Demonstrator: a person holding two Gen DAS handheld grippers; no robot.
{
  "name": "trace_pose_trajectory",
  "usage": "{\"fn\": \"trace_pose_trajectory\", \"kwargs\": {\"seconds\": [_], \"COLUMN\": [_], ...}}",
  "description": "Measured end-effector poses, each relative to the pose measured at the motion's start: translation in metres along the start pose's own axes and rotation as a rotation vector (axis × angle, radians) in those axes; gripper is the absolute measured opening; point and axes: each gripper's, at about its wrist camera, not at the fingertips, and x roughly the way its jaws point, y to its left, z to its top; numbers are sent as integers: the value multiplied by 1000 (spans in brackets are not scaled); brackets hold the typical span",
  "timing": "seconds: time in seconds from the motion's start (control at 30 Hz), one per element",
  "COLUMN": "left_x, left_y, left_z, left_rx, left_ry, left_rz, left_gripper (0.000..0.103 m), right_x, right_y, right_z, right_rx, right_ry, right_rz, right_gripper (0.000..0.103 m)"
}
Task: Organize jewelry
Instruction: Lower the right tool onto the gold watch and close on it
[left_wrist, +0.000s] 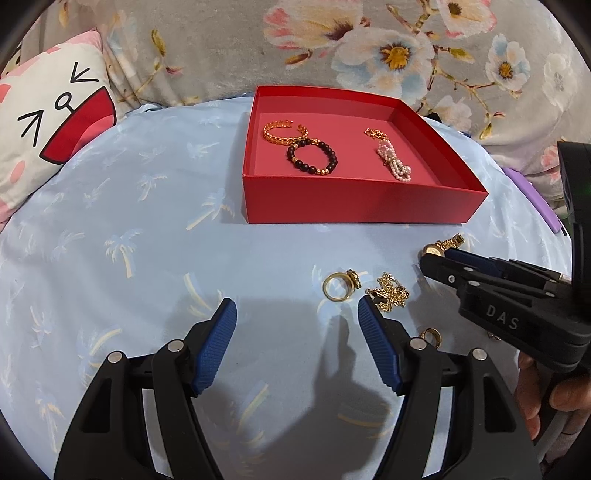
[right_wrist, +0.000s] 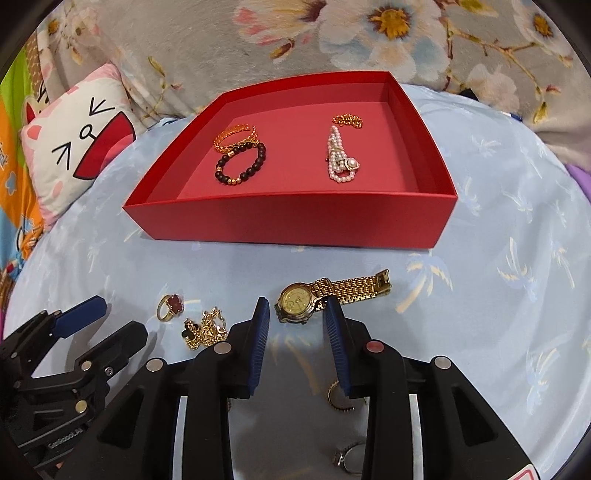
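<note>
A red box (left_wrist: 362, 201) (right_wrist: 288, 221) holds a gold cuff (left_wrist: 282, 133), a dark bead bracelet (left_wrist: 312, 157) and a pearl strand (left_wrist: 393, 162). On the blue cloth lie a gold watch (right_wrist: 299, 301), a gold ring with a red stone (right_wrist: 170, 306) (left_wrist: 340, 288) and a gold chain (left_wrist: 389, 295) (right_wrist: 207, 328). My right gripper (right_wrist: 297, 314) is open, fingers either side of the watch face, just short of it. My left gripper (left_wrist: 297, 314) is open and empty, just in front of the ring and chain.
More rings lie under the right gripper (right_wrist: 338, 397) (right_wrist: 349, 458). A cat-face pillow (left_wrist: 48, 122) sits at the left. A floral blanket (left_wrist: 369, 44) lies behind the box. A purple object (left_wrist: 535, 199) lies at the right edge.
</note>
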Motion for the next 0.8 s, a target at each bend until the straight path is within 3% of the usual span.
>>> {"fn": "trace_pose_trajectory", "kwargs": {"seconds": [0.1,0.2,0.4,0.43,0.57,0.8], "left_x": [0,0,1,1,1,1], "left_y": [0,0,0,0,0,0], "left_z": [0,0,-1,-1,0,0], "left_rx": [-1,-1,-6,-6,-5,-5], "left_ry": [0,2,4,4,5,5], "left_rz": [0,-1,-5,-5,-5,-5], "left_gripper": [66,66,66,66,66,66], "right_x": [1,-1,-11,-12,-15,-2], "right_y": [1,-4,-20,-23,-26,-11], "right_z": [1,-1,-10,-11,-10,1], "right_rx": [-8,-2,22,32,72,75], "right_ry": [-4,-4,8,9,4,13], "right_rz": [-20,-13,10,15,16,-46], "right_gripper": [31,19,14,15,36,38]}}
